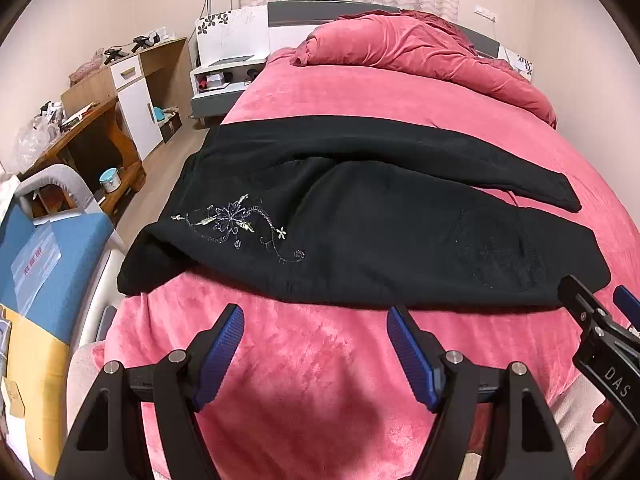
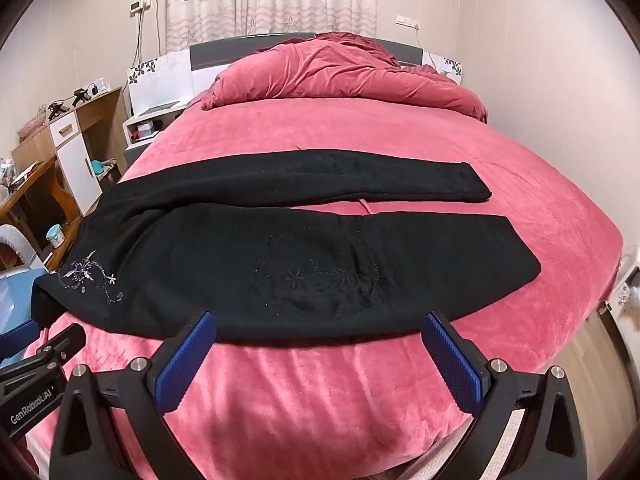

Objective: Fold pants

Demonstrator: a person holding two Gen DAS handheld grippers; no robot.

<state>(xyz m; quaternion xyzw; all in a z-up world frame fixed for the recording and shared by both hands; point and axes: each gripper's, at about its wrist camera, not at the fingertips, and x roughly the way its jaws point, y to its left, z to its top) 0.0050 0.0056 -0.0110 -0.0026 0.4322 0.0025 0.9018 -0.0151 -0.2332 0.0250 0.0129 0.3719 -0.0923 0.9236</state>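
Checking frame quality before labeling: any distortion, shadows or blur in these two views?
Left wrist: strong fisheye bowing of the bed, dark corner vignette, a soft shadow on the blanket between the left hand-held gripper fingers. Right wrist: same bowing, even warm light, black pants show little detail; no motion blur visible.

Right gripper (image 1: 600, 320) reads "DAS"; left gripper (image 2: 40, 360) apparently "GenRobot.AI".

I see the pants (image 2: 280, 256) lying across the bed (image 2: 400, 136) near its foot edge, waist at the left edge, legs running right. The duvet (image 2: 344, 72) sits at the head. A desk (image 1: 80, 136) stands left of the bed.
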